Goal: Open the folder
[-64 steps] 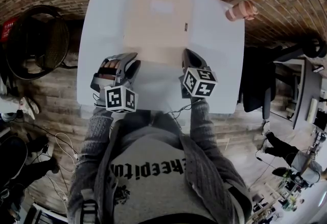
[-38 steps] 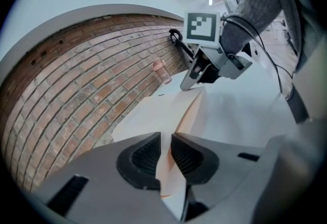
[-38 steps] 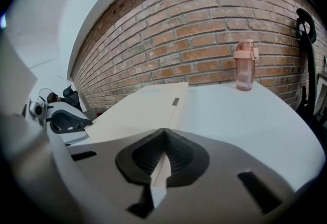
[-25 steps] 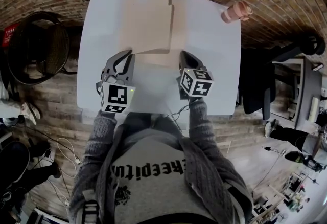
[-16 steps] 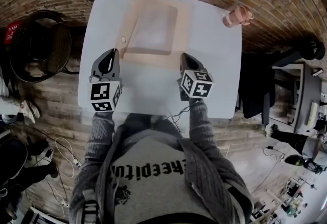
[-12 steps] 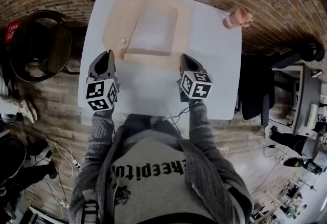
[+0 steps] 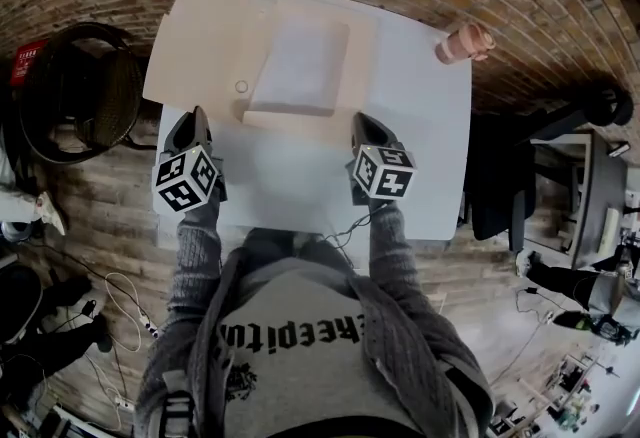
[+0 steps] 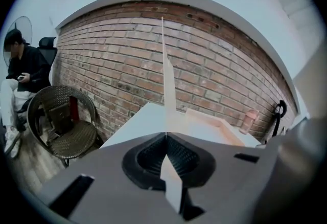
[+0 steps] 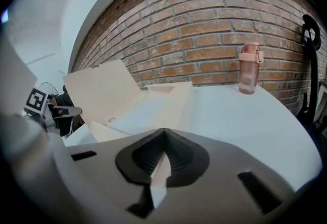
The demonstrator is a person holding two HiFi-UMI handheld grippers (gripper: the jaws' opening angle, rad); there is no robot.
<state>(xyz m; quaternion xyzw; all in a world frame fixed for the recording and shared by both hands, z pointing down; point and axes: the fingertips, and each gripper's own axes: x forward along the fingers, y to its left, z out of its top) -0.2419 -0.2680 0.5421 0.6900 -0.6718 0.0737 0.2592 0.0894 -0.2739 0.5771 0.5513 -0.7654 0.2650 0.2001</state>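
A cream folder (image 7: 345, 66) lies open on the white table (image 7: 420, 126), with a stack of white paper (image 7: 300, 66) in its lower half. Its front cover (image 7: 195, 36) slants out to the left, past the table's left edge. My left gripper (image 7: 192, 116) is shut on that cover's near edge. In the left gripper view the cover (image 8: 166, 85) stands edge-on, pinched between the jaws of the left gripper (image 8: 166, 132). My right gripper (image 7: 362, 124) is shut on the back cover's near edge. The right gripper view shows my right gripper (image 9: 163, 130) closed on cream card, with the raised cover (image 9: 99, 87) beyond.
A pink bottle (image 7: 462, 43) stands at the table's far right corner, by the brick wall. A dark wicker chair (image 7: 75, 91) stands left of the table, and a black office chair (image 7: 510, 166) is to the right. A person (image 8: 20, 72) sits farther off to the left.
My left gripper has moved left with the front cover, which swung from nearly upright over the folder to slanting out past the table's left edge. The right gripper stayed put.
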